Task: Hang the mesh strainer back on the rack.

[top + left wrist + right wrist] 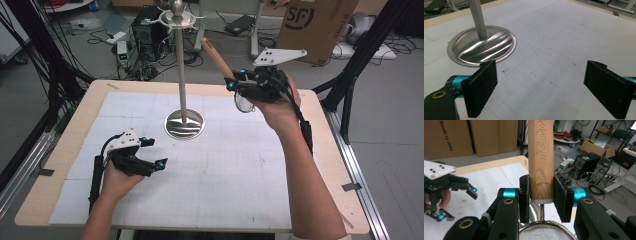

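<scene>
A small mesh strainer (243,103) with a wooden handle (217,57) is held up in the air at the table's far right, handle slanting up and away. My right gripper (235,79) is shut on that handle; in the right gripper view the handle (540,157), stamped "KITCHEN TOOL", stands upright between the pads (560,197) with the mesh bowl (546,233) just below. A steel hanging stand rises from its round base (184,125) to a hooked top (176,19), left of the strainer. My left gripper (154,151) rests low over the mat, open and holding nothing, its pads (482,87) wide apart near the base (482,45).
A white gridded mat (225,170) covers the wooden table (65,145). Cardboard boxes (315,25), cables and a computer case (147,30) lie on the floor beyond the far edge. Black frame legs (350,75) stand at the right.
</scene>
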Motion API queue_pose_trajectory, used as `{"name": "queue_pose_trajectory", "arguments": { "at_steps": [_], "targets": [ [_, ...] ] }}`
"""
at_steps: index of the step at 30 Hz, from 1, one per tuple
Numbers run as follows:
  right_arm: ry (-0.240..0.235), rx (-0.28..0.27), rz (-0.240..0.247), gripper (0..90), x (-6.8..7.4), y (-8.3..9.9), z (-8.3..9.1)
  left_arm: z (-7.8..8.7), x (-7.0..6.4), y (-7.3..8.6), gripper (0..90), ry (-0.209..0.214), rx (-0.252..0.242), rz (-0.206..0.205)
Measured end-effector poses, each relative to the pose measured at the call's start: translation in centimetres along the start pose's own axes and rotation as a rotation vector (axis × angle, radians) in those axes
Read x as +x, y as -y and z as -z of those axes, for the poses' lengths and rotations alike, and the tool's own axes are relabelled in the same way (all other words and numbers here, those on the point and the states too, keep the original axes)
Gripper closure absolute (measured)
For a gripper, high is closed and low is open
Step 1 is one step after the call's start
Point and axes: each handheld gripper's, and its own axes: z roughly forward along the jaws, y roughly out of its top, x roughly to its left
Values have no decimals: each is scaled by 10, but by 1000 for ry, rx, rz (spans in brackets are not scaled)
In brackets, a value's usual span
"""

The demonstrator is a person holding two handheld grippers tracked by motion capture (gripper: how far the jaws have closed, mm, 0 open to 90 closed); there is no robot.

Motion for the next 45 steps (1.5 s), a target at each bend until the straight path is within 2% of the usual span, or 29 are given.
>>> {"name": "queue_pose_trajectory", "arguments": {
  "at_steps": [6,8,10,11,16,24,27,29,30,34,35,40,45],
  "targets": [
    [19,-11,13,690,-4,-13,1,0,0,0,123,2,-2,-3],
    [25,-7,-2,691,-5,-17,1,0,0,0,123,2,-2,-3],
    [32,-16,14,690,-9,-21,-1,0,0,0,122,1,-2,-1],
    [32,-7,-4,690,-9,-22,-1,-1,-1,0,123,2,0,0],
    [33,-3,-4,690,-12,-28,-9,0,0,0,122,3,-6,0],
    [34,15,-17,690,-14,-26,-20,1,0,-1,122,4,-11,1],
    [38,-2,-10,690,-15,-26,-22,2,1,-1,122,5,-15,3],
    [33,-2,-27,690,-13,-26,-22,2,1,-1,122,5,-15,5],
    [35,-15,-18,690,-13,-27,-22,2,1,-1,123,5,-15,4],
    [27,-26,-33,690,-9,-27,-20,2,1,-1,123,6,-15,5],
    [25,-34,-18,690,-9,-27,-20,2,1,-1,123,7,-15,4],
    [18,-18,-16,690,-5,-28,-20,2,0,-1,123,7,-13,5],
    [20,2,-24,690,-7,-25,-26,2,1,-1,123,7,-15,4]
  ]
}}
